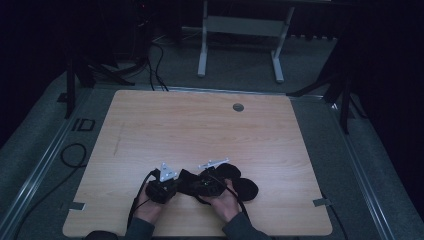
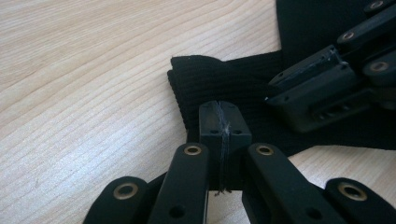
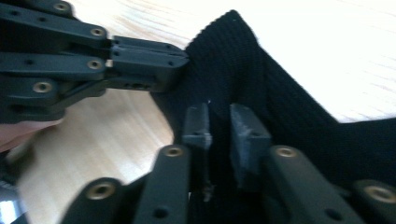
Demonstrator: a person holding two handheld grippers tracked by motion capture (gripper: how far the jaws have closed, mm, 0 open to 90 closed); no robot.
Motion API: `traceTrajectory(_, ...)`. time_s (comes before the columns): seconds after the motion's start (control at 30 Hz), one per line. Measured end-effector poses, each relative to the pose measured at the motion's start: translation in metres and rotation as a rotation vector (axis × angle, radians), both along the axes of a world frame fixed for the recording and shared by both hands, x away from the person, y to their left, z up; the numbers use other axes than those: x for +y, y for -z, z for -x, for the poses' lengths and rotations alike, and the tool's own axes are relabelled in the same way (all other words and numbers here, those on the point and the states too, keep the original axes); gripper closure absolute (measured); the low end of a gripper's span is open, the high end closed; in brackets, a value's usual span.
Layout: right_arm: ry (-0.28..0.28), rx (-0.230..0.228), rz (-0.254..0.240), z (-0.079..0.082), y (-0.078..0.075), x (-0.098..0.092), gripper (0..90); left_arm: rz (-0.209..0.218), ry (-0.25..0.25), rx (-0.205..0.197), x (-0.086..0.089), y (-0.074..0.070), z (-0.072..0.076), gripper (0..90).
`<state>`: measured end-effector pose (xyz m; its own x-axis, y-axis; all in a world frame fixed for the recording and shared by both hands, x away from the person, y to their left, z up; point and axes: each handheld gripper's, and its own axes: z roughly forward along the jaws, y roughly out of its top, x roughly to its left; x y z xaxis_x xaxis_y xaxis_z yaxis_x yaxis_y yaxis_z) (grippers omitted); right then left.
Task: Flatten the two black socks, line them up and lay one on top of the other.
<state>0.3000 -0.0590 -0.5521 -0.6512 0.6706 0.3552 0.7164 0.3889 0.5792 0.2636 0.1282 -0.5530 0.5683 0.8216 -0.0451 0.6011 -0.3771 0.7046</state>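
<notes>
So there's a big light wooden table (image 1: 210, 135) with rounded corners, and the black ribbed knit cloth (image 1: 240, 185) is lying flat on it near the front edge, close to the person's hands. The left gripper (image 2: 220, 123) sits just left of the cloth, its fingers pressed fully together at the cloth's folded edge; from its own view a thin bit of dark thread looks caught between the pads, but I can't tell if any actual fabric is pinched. The right gripper (image 3: 226, 128) is right over the cloth, fingers a little apart, fabric running between them without being squeezed. The two grippers are nearly touching each other.
</notes>
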Motion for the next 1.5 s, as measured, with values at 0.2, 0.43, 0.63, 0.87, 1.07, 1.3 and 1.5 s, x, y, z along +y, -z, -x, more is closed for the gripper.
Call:
traceTrajectory(0.2, 0.003, -0.036, -0.096, -0.002, -0.018, -0.015, 59.7, -0.011, 0.007, -0.007, -0.001, 0.0, 0.001, 90.0)
traceTrajectory(0.43, 0.128, -0.149, -0.023, -0.02, -0.046, -0.065, 57.3, -0.02, 0.008, -0.013, -0.002, 0.001, 0.002, 90.0)
traceTrajectory(0.63, 0.253, -0.186, 0.13, -0.036, -0.036, -0.102, 58.6, -0.013, 0.004, -0.01, -0.002, 0.001, 0.002, 90.0)
traceTrajectory(0.87, 0.302, -0.125, 0.164, -0.051, -0.007, -0.116, 58.4, -0.01, 0.003, -0.01, -0.002, 0.001, 0.002, 90.0)
traceTrajectory(1.07, 0.278, -0.162, 0.191, -0.054, -0.002, -0.108, 59.2, -0.005, 0.002, -0.009, -0.001, 0.002, 0.002, 90.0)
traceTrajectory(1.3, 0.224, -0.219, 0.275, -0.046, -0.002, -0.092, 80.1, -0.008, 0.002, -0.011, -0.003, 0.002, 0.004, 90.0)
traceTrajectory(1.5, 0.246, -0.2, 0.243, -0.039, -0.008, -0.094, 85.5, 0.002, 0.006, -0.003, -0.002, 0.002, 0.003, 90.0)
